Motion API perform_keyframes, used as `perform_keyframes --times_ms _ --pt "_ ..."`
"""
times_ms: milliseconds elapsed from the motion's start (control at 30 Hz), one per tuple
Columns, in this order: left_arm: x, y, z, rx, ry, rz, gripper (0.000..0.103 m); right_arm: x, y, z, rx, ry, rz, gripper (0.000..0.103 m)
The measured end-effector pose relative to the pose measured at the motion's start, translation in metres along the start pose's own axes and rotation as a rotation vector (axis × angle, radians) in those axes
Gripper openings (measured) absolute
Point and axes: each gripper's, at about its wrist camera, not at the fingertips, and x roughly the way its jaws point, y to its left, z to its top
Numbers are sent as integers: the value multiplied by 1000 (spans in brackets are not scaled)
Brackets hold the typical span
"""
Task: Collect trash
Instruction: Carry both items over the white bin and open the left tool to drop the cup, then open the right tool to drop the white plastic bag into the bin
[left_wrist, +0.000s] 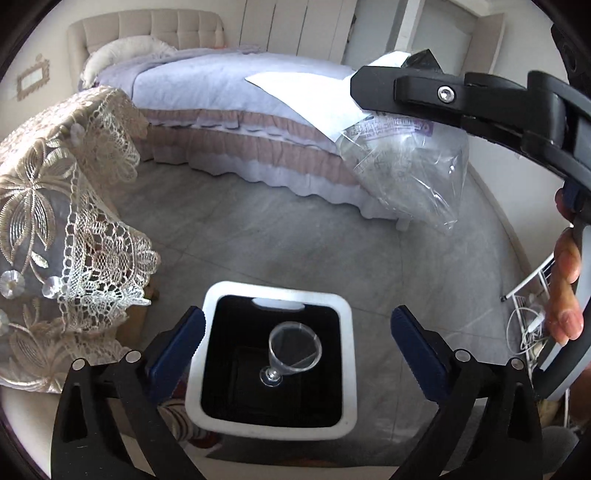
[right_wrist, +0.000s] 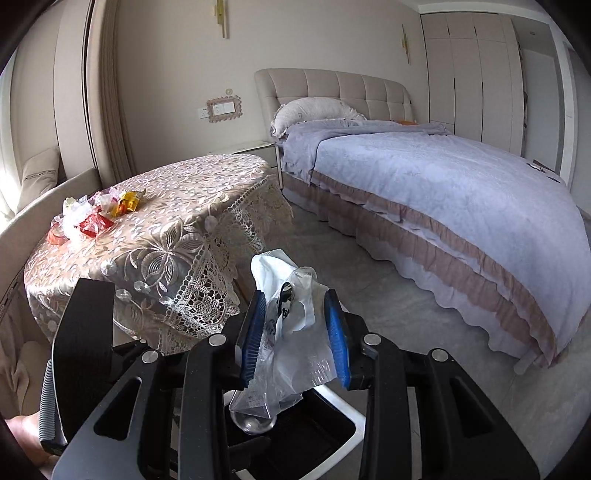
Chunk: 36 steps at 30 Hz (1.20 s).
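Trash showed differently in the two views. Only the right wrist view took in the heap of crumpled wrappers (right_wrist: 92, 216), red, yellow and clear, lying on the lace-covered tabletop (right_wrist: 177, 206) at the left of the frame, well apart from either claw. Only the left wrist view looked straight down into the bin (left_wrist: 347, 347), white-rimmed with a black inside, at the lower middle of the frame; a clear plastic goblet (left_wrist: 291, 352) lay on its side in it.

The left claw (left_wrist: 295, 349) stood wide open with nothing between its blue pads, one to each side of the bin's mouth. The right claw (right_wrist: 295, 332) was closed on a clear plastic bag (right_wrist: 291, 347) with white paper bunched at its top. In the left wrist view that same bag (left_wrist: 406, 166) hung from the black claw at the upper right, in front of the bed (left_wrist: 221, 92), with the person's hand (left_wrist: 563, 291) on the handle at the right edge.

In the right wrist view the bag's lower end dangled over a corner of the bin (right_wrist: 351, 413) at the bottom of the frame, and bag and claw hid most of the bin's inside there. The tabletop's lace edge (left_wrist: 74, 221) filled the left of the left wrist view, beside the bin.
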Motion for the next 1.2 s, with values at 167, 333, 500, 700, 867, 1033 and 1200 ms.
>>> perform_keyframes --times_ms 167,333,500,700,867,1033,1200 --pt "-12 6 5 12 -27 87 98 10 -3 -6 1 31 11 35" --pt "-38 19 4 12 -60 208 98 22 0 -16 2 77 39 35" --pt "-57 35 6 2 -95 299 98 35 11 -28 -21 133 67 35" --pt "-72 49 8 -52 -117 337 98 54 28 -59 -70 214 78 35" --pt "-82 56 6 -61 -138 362 98 55 23 -63 -82 188 69 97" --pt "-95 65 9 -84 -165 390 98 55 18 -48 -99 146 50 99" --pt "-111 75 8 -125 -204 396 98 32 24 -16 -128 9 42 99"
